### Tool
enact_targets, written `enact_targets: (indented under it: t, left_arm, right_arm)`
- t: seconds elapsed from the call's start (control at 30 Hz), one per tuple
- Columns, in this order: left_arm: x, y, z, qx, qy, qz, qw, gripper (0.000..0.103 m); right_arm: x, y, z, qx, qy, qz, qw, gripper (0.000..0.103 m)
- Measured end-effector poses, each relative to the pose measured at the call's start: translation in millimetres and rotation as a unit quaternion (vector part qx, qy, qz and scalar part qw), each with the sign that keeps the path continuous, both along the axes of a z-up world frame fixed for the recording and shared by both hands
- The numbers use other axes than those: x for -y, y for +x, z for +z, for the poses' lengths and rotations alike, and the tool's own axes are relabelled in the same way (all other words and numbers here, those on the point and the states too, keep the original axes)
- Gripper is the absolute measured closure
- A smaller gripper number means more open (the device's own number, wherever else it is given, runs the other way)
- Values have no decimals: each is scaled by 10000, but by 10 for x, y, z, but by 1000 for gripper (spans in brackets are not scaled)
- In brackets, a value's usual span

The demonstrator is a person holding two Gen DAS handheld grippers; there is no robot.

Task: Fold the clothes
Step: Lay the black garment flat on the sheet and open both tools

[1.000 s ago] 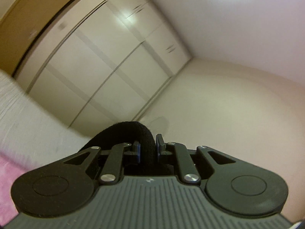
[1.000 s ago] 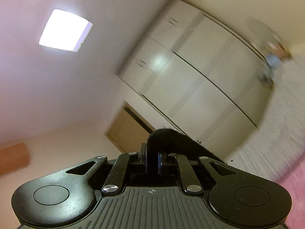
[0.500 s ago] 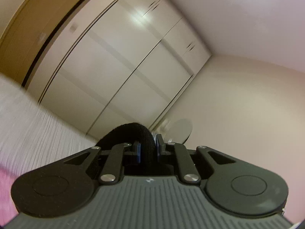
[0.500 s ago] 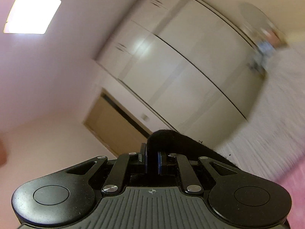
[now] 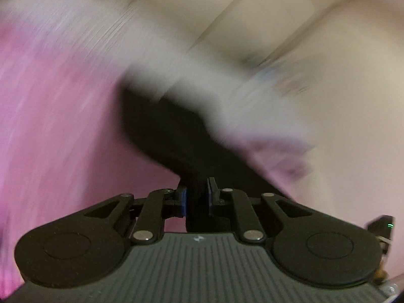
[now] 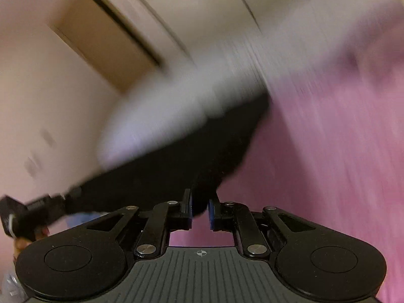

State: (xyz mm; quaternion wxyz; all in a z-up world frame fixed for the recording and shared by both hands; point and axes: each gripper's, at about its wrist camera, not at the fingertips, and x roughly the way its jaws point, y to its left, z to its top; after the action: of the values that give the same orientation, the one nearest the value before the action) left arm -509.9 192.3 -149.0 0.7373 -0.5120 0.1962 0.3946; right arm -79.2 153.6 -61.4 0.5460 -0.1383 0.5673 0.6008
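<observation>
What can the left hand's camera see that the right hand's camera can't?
Only the left wrist view shows a small dark device with a green light at its right edge. Only the right wrist view shows a brown door-like panel on the wall, and the other gripper stretched out at its left edge. Both views show a gripper, left gripper and right gripper, pinching the same black garment, with blurry pink bedding and a white blurred strip behind it.
</observation>
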Motion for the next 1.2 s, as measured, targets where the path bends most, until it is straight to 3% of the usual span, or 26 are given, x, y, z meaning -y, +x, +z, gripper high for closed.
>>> enact_targets:
  t: [0.1,0.13,0.2,0.3,0.43,0.53,0.63,0.73,0.97,1.1,1.2]
  left_arm:
    - [502,-182,-891,-993,-1191,161,9878,95]
    - [609,-236,-1049,-1175,-1405,160,9829,95]
    - [696,-275,-1251,-1159,-1631,325,9792,95]
    - [729,-275,-1346,-1311,-1357,464,9809,93]
    - [348,-272,-1274,-1369,-1158,462,9827,84]
    - [330,-243,-1576,-1289,-1258,505,9824,80]
    - [315,-197,-1708,-1323,-1402,573,9796,80]
    - [299,-188,-1896,-1155,-1446,650,9806,78]
    - [245,-300,-2216,-390,-1456,1075,9827,76]
    - [217,-329,-2340,-201,-1483,1222,9812,70]
    - [216,-311,-2427,-177,-1473,1241,9811,66]
  right_arm:
    - [430,68,-781,-3,-1712,-472,9841,91]
    - [565,118,-903,-85,-1900,-657,9795,90]
    - [818,193,-1116,-232,-2190,-1006,9702,89]
    - [761,332,-1229,-149,-2028,-1295,9705,80]
    - [868,426,-1452,172,-1707,-1354,9758,72]
    - [939,358,-1749,20,-1579,-1306,9788,68]
    - [983,270,-2070,-72,-1795,-1283,9753,60]
    - [1016,216,-2327,-147,-1828,-1202,9757,59]
    - [1107,264,-2701,-754,-1203,-1555,9776,56]
    - [1151,318,-2852,-1227,-878,-1975,9686,55]
    - [1121,270,-3030,-1558,-1011,-2100,9599,55]
